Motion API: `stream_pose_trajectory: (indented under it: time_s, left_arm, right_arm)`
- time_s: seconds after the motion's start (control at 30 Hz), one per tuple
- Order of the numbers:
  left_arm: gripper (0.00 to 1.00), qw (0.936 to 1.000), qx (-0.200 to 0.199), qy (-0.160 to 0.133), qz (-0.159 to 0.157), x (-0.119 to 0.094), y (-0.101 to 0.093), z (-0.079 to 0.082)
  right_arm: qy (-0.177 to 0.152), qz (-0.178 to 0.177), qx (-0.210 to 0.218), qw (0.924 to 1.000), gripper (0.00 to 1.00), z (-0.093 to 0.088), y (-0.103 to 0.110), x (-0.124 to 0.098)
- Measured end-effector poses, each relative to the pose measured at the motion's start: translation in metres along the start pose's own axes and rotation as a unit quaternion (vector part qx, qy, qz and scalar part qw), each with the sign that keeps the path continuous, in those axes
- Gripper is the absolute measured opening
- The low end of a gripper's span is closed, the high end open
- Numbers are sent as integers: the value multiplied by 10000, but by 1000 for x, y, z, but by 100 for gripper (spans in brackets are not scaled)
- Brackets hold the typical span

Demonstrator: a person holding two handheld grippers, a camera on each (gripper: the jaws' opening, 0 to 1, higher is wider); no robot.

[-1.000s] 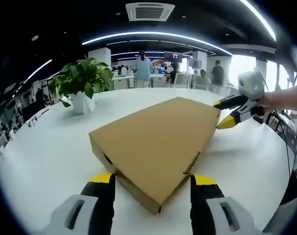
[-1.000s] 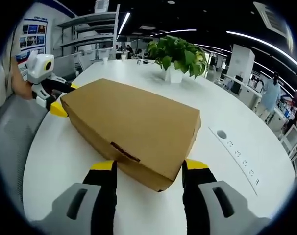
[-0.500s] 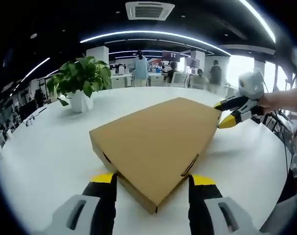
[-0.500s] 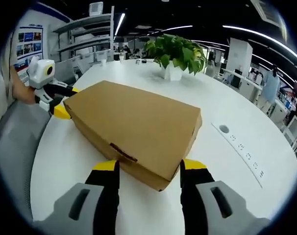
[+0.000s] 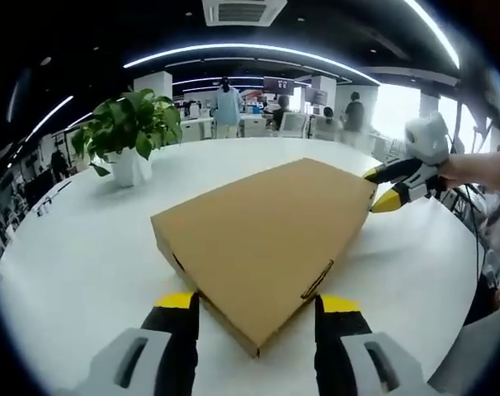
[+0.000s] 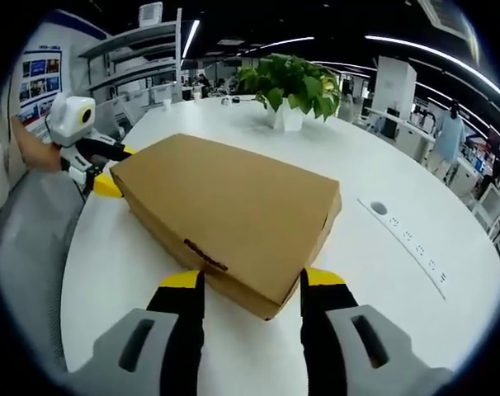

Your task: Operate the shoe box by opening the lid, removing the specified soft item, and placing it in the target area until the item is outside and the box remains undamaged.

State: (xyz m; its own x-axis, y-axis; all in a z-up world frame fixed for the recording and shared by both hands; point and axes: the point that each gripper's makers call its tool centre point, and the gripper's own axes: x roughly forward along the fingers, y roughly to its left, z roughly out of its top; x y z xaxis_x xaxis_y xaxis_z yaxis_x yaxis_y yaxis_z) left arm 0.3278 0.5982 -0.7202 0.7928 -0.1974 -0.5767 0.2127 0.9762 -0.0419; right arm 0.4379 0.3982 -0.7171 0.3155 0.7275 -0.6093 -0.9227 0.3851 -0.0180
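Box shut, lid flat, lying at the centre of the white table. Nothing is out of it; the soft item must be inside, can't see it.

My left gripper: jaws spread wide, gripping nothing, the near corner of the box sitting between the tips at 6 o'clock in the left gripper view. My right gripper is the same: jaws apart, empty, straddling the opposite corner. It also shows at 3 o'clock in the left gripper view, yellow tips just beside the far corner of the box; whether they touch, I can't tell.

Why this setup, as I read it: one gripper at each diagonal corner lets me lift the lid evenly, or pin one end while the other pries, so the cardboard doesn't twist or tear. There's a dark locking slot on the side wall at 5 o'clock in the left gripper view, likely where the lid tab releases.

Plant at 10 o'clock, well apart from the box, not in the way. Row of sockets in the table at 3 o'clock in the right gripper view.

Lid not yet opened.
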Motion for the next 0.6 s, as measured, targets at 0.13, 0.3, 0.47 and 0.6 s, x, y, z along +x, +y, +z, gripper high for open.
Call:
stream_pose_trajectory:
  time_s: [0.13,0.3,0.47,0.6]
  left_arm:
    - [56,9998,95,101,-125,-2,7,-2]
    - [56,9994,179,147,-243,-5,14,-4]
    - [55,9983,303,235,-443,-6,23,-5]
    - [55,9971,401,295,-581,-7,30,-6]
  right_arm:
    - [55,-62,5,10000,40,-1,9,0]
    - [85,-214,139,9996,40,0,18,1]
    - [103,-357,252,9990,40,1,28,1]
    - [103,-459,335,9983,39,2,37,1]
